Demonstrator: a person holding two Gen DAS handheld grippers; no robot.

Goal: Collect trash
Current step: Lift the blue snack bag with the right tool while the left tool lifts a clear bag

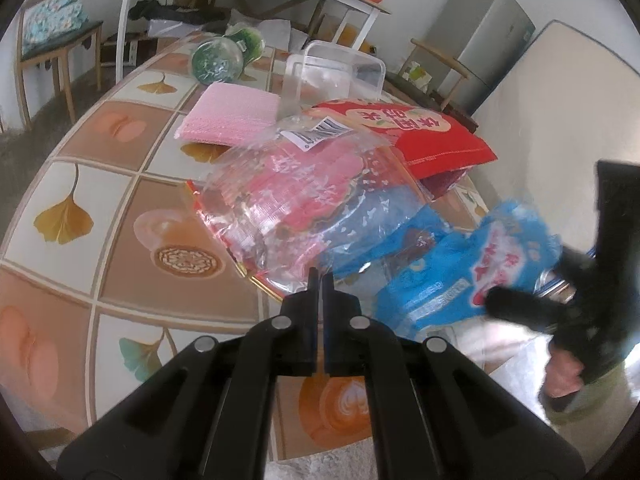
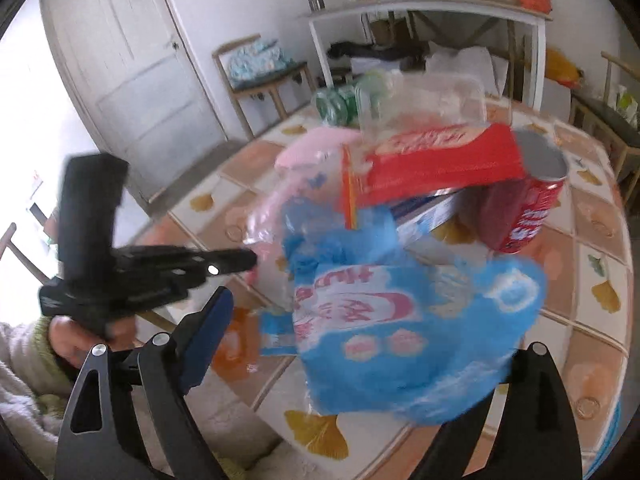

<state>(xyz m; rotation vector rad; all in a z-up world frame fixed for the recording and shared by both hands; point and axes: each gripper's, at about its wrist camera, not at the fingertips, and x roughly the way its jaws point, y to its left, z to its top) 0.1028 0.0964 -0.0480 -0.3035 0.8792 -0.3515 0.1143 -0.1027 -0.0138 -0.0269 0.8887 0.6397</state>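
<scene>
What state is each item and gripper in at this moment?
Left gripper: shut, empty.
Right gripper: open around the blue snack bag.
Blue snack bag: crumpled, blurred.
Clear plastic bag: lying flat.
Red can: tipped, open.
Clear plastic container: upright, lidless.

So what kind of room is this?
Probably a home kitchen or dining room: a tiled table strewn with snack wrappers, a grey fridge by the wall, and wooden chairs near a door.

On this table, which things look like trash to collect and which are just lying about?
Likely trash:
blue wrapper
clear plastic bag
red packet
red can

Probably just lying about:
pink cloth
clear plastic box
green glass jar
</scene>
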